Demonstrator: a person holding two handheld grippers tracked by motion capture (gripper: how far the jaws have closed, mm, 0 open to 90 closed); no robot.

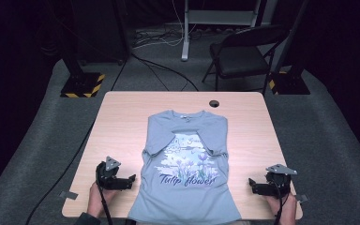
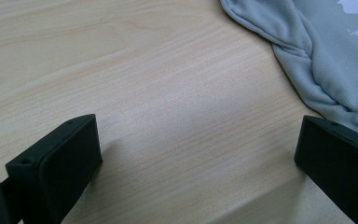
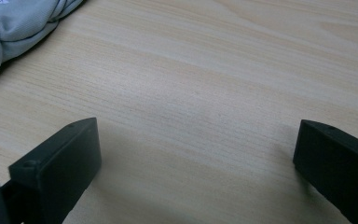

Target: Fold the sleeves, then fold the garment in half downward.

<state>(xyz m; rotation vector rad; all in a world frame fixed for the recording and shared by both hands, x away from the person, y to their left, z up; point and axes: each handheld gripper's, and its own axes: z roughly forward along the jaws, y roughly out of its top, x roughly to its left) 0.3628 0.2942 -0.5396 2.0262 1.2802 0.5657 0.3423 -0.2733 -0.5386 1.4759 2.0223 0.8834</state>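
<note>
1. High view: the left tool (image 1: 132, 178) rests low on the surface (image 1: 122, 122), just beside the T-shirt's lower left side, jaws spread wide and pointing at the cloth with nothing between them.
2. The right tool (image 1: 250, 184) sits on the other side of the T-shirt, a little apart from its hem, jaws likewise spread and gripping nothing.
3. The blue-grey T-shirt (image 1: 185, 187) lies flat, face up, in the middle of the surface, collar toward the far edge, hem hanging slightly over the near edge; both sleeves are folded in over the chest.
4. In the left gripper view a bunched shirt edge (image 2: 307, 60) lies just beyond the right-hand jaw; bare wood shows between the jaws.
5. In the right gripper view a fold of cloth (image 3: 18, 28) lies at the upper left, well apart from the jaws.
6. Left and right of the T-shirt the pale wood is bare; a round cable hole (image 1: 214, 103) sits beyond the collar, near the far edge.
7. Beyond the T-shirt, past the surface, are grey carpet, a folding chair (image 1: 243, 54) and two striped stand bases (image 1: 82, 84).
</note>
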